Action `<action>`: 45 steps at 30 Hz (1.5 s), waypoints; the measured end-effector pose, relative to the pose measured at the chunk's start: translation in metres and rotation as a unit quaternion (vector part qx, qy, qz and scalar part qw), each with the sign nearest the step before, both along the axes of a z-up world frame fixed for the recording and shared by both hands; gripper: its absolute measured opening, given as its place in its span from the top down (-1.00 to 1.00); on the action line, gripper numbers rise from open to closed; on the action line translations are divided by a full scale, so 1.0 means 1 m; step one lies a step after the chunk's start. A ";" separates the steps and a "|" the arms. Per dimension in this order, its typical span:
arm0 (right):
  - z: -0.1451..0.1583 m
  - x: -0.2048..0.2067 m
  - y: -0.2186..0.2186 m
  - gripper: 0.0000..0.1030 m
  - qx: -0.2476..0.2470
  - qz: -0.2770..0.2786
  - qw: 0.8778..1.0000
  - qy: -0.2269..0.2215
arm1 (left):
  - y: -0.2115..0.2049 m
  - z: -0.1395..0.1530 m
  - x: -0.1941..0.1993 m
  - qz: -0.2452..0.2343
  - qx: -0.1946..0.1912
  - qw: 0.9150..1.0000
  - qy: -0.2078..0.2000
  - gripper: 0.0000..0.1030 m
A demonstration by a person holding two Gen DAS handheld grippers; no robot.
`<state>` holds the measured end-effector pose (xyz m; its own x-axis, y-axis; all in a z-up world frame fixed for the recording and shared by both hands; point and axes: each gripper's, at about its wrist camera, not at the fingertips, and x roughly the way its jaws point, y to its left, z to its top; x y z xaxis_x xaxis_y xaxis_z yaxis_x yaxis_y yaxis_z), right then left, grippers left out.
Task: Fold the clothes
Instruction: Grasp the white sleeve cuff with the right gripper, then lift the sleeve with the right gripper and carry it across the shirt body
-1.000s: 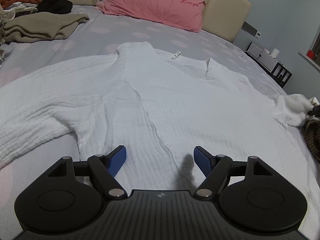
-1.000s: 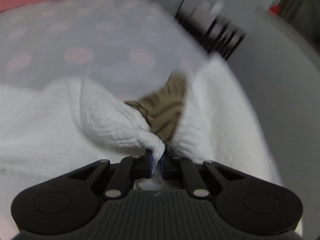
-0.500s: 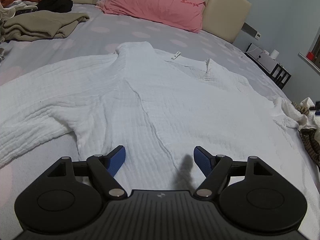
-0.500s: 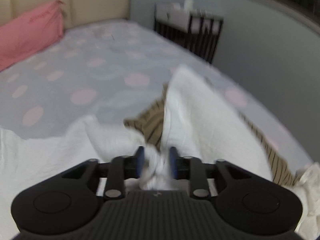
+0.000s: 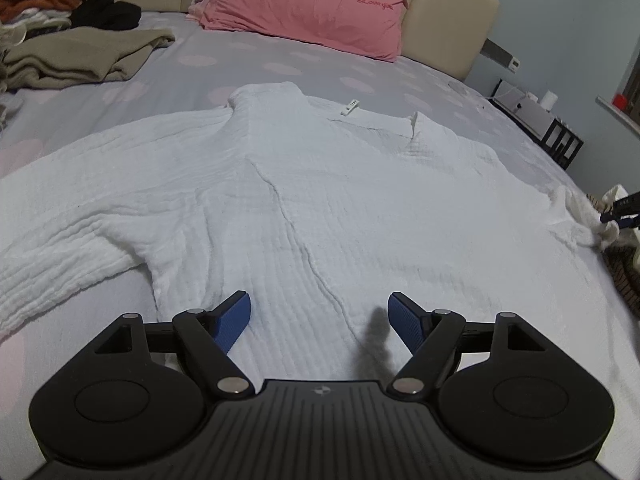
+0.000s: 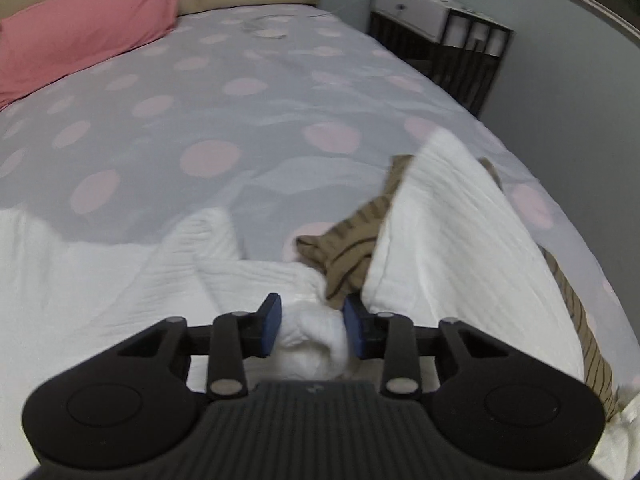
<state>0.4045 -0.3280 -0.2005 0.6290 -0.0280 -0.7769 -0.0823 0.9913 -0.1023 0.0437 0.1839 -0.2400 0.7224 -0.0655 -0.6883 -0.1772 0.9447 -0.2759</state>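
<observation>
Currently the white garment (image 5: 320, 200) lies spread flat on the polka-dot bedsheet (image 5: 256, 60), collar end toward the headboard (image 5: 448, 4), one sleeve reaching to the left edge of the left wrist view, the other running off to the right. A small label (image 5: 350, 107) shows at the neckline.

Left gripper (image 5: 319, 316) hovers over the lower hem — jaws wide apart, nothing between the blue pads, its shadow falling on the cloth.

Right gripper (image 6: 312, 326) sits at the sleeve cuff (image 6: 308, 332). Jaws partly parted, with the bunched white cloth between the pads; whether the pads press it I cannot tell, the view being slightly blurred. In the left wrist view this gripper shows only at the far right edge, by the sleeve end.

Just beside the cuff lies a brown striped garment (image 6: 352, 248), partly under a white folded cloth (image 6: 460, 240).

Further out: pink pillow (image 5: 308, 12) against the headboard, beige clothes (image 5: 80, 56) and a dark pile at the upper left, black shelf unit (image 6: 452, 52) beside the bed.
</observation>
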 end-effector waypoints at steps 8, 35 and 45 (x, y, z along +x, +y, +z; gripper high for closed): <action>-0.009 0.010 0.011 0.63 -0.044 0.034 0.998 0.020 | -0.002 -0.002 0.003 -0.007 0.014 1.000 -0.002 -0.49; 0.080 -0.120 0.151 0.65 0.074 0.128 0.989 -0.021 | 0.020 0.007 0.000 0.012 -0.048 0.999 -0.007 -0.40; 0.041 -0.236 0.243 0.65 0.060 0.187 0.979 -0.061 | 0.027 0.010 -0.002 0.021 -0.061 0.998 -0.011 -0.39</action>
<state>0.1688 -0.0853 -0.1600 0.6655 0.3087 -0.6795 -0.4354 0.9001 -0.0175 0.0415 0.2107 -0.2298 0.7406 -0.1173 -0.6617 -0.2096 0.8952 -0.3932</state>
